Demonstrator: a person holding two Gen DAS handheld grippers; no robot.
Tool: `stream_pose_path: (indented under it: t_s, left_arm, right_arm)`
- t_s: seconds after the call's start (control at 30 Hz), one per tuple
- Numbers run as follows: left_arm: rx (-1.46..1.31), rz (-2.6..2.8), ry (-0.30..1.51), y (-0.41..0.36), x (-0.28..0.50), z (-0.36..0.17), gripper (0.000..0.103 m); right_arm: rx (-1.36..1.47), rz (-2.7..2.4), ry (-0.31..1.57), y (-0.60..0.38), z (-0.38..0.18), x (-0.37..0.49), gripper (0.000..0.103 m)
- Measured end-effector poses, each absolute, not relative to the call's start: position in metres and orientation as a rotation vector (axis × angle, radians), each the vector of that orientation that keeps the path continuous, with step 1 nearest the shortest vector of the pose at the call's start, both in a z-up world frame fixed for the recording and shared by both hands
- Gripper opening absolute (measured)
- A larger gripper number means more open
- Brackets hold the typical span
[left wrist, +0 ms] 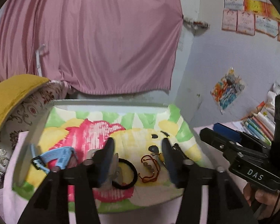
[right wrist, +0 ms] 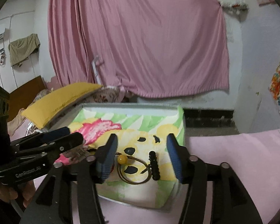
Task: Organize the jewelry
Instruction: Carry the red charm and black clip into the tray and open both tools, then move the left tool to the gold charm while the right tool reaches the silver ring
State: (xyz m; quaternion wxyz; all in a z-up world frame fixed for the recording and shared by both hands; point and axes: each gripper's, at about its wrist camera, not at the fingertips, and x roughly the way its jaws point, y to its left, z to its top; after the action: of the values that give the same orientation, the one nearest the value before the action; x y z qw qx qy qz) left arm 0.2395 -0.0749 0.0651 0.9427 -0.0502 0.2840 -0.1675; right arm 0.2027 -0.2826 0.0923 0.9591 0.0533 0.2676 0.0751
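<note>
While both grippers hover over the tray [left wrist: 110, 105], its contents read as follows. Tray: shallow, pale-rimmed, lined with a cloth printed with a yellow cartoon bear and a pink flower, set on a pink sheet [right wrist: 233, 149].

Left gripper [left wrist: 138, 160]: fingers spread wide, nothing between them; a clear hair clip [left wrist: 117, 169] lies against the inner face of its left finger, and whether it touches cannot be told. Directly below the gap: black hair tie [left wrist: 128, 177] and red cord bracelet with beads [left wrist: 149, 166], side by side on the cloth. Light blue watch strap [left wrist: 54, 158] at the tray's left edge.

Right gripper [right wrist: 142, 155]: fingers spread wide, holding nothing. Between them on the cloth: thin brown hoop [right wrist: 134, 171] with a yellow bead [right wrist: 122, 158] at its upper left, and a black hair clip [right wrist: 154, 166] just right of the hoop.

Surroundings: pink curtain [left wrist: 95, 37], yellow cushion [left wrist: 11, 93], books [left wrist: 259, 125] at right, papers pinned to the wall [left wrist: 252, 15].
</note>
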Motion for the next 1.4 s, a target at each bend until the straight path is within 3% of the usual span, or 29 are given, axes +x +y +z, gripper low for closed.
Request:
stream_pose_path:
  t_s: [0.07,0.2,0.3,0.4,0.87,1.33,1.4]
  left_arm:
    - [-0.103,-0.327,0.548,-0.070,0.227,0.071,0.054]
    - [-0.135,-0.310,0.507,-0.057,0.207,0.077,0.080]
    - [-0.151,-0.306,0.487,-0.049,0.190,0.079,0.091]
    - [-0.166,-0.289,0.452,-0.041,0.172,0.078,0.102]
    - [-0.149,-0.304,0.424,-0.027,0.120,0.060,0.102]
    - [-0.067,-0.376,0.679,-0.041,0.136,0.029,0.102]
    - [-0.068,-0.387,0.714,-0.044,0.140,0.024,0.098]
  right_arm:
    - [0.109,0.143,0.503,-0.285,0.101,0.188,0.063]
    - [0.110,0.128,0.421,-0.287,0.113,0.158,0.084]
    - [0.106,0.115,0.384,-0.286,0.118,0.138,0.097]
    - [0.112,0.134,0.342,-0.285,0.121,0.118,0.101]
    - [0.067,0.136,0.347,-0.282,0.101,0.067,0.101]
    - [-0.039,0.188,0.603,-0.284,0.067,0.078,0.101]
    - [-0.062,0.191,0.639,-0.281,0.063,0.082,0.101]
